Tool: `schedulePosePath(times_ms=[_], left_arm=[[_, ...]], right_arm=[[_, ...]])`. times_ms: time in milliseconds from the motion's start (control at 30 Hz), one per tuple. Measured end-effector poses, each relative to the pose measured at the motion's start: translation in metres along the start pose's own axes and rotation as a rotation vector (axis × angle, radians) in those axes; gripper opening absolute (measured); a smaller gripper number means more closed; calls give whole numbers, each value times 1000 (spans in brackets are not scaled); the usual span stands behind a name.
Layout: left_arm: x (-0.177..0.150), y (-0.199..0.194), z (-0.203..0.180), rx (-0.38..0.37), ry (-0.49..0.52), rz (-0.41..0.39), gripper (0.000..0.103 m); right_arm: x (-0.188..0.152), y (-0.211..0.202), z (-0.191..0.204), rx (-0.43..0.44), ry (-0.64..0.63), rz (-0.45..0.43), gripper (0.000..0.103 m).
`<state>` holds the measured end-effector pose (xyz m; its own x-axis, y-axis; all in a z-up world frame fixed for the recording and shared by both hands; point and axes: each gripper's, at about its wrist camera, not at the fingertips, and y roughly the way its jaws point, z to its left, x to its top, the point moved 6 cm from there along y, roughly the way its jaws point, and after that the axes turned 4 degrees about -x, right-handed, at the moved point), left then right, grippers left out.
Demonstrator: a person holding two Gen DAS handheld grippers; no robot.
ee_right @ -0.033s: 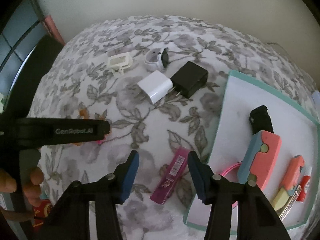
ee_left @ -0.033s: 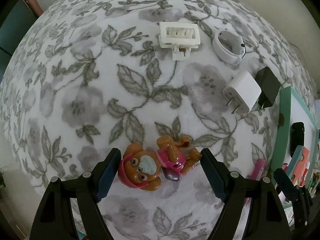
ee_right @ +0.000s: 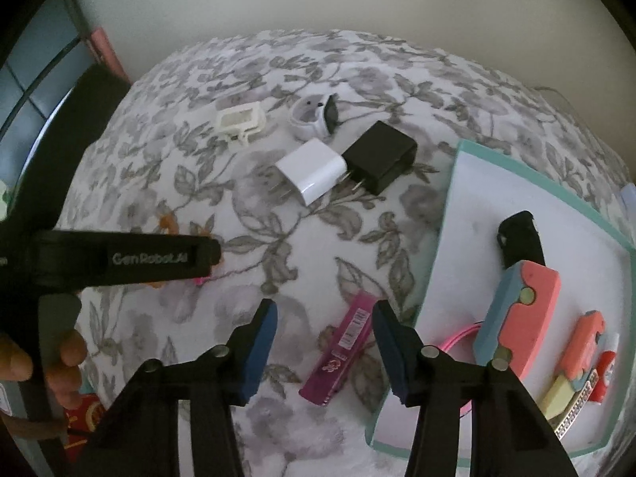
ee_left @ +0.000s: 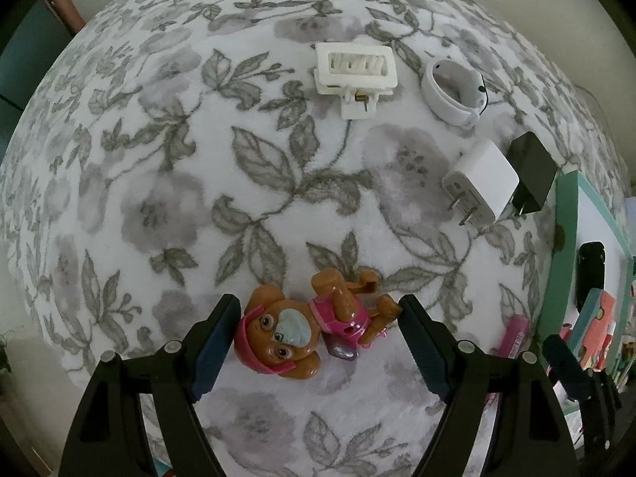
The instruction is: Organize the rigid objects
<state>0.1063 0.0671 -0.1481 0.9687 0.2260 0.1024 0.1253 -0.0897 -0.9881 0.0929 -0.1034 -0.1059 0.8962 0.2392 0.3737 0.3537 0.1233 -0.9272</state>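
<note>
A brown toy dog point(ee_left: 302, 330) in pink lies on the flowered blanket point(ee_left: 159, 206). My left gripper point(ee_left: 320, 314) spans it, one pad against the head and the other against a paw. From the right wrist view the left gripper's black finger point(ee_right: 151, 258) reaches in from the left and covers most of the toy. A magenta tube point(ee_right: 342, 342) lies beside the teal tray point(ee_right: 449, 214). My right gripper point(ee_right: 324, 310) is closing around this tube, which sits between the jaws nearer the right pad. The pads do not press on it.
A white hair clip point(ee_left: 355, 69), a white band point(ee_left: 449, 91), a white charger point(ee_left: 483, 181) and a black charger point(ee_left: 532, 171) lie further back. The tray holds a black piece point(ee_right: 520, 238), a pink and blue case point(ee_right: 520, 318) and smaller items. A hand point(ee_right: 24, 361) grips the left tool.
</note>
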Motion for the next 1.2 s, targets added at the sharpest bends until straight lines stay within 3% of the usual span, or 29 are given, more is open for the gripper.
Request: schedulePosePath(times_ms=[467, 600, 867, 1067, 1200], left_arm=[[5, 11, -6, -7, -1, 9, 82], [4, 6, -11, -6, -2, 9, 82], [5, 7, -9, -8, -3, 10, 82], [5, 7, -10, -9, -1, 11, 82], [5, 6, -9, -9, -7, 11, 82]], right_arm=[[-11, 19, 10, -77, -40, 69, 40], [-10, 16, 18, 12, -27, 70, 31], [-10, 16, 6, -118, -22, 90, 31], [-18, 22, -4, -132, 18, 137, 31], [-24, 27, -5, -86, 53, 173, 30]])
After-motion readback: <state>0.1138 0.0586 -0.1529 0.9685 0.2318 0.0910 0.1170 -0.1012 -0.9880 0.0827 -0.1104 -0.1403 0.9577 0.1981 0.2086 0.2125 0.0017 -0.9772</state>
